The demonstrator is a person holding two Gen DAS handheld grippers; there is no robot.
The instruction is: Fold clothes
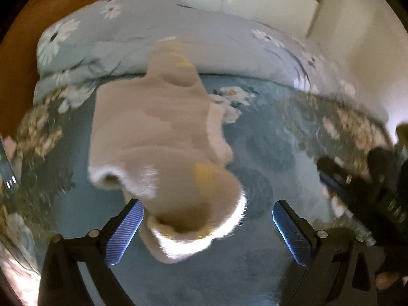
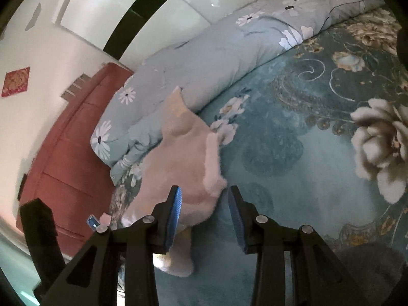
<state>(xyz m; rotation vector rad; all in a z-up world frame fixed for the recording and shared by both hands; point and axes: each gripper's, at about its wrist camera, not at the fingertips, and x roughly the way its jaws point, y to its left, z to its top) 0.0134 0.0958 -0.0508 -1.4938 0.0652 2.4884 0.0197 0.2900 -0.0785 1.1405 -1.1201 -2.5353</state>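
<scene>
On bed [image 1: 255, 267]: pink garment [image 1: 158, 132], both tongs spread.
Garment at 12 o'clock of left gripper [image 1: 207, 229]; 10 o'clock of right gripper [image 2: 204, 216].

The pink fuzzy garment [image 1: 158, 132] lies on the teal blanket [image 1: 255, 158] of the bed. To its right the blanket is flat and bare, so tongs could pass there. Behind the garment a puffy blue quilt [image 1: 158, 38] lies like a long hill, and the far end of the garment rests up against it. That blocks the way at the back.

The left tongs [image 1: 206, 232] stand wide apart, with the near cuff between them and bare blanket by the right pad. The right tongs [image 2: 205, 216] are also apart, at the garment's right edge. A red wooden cabinet [image 2: 74, 158] stands close beside the bed on the left.
</scene>
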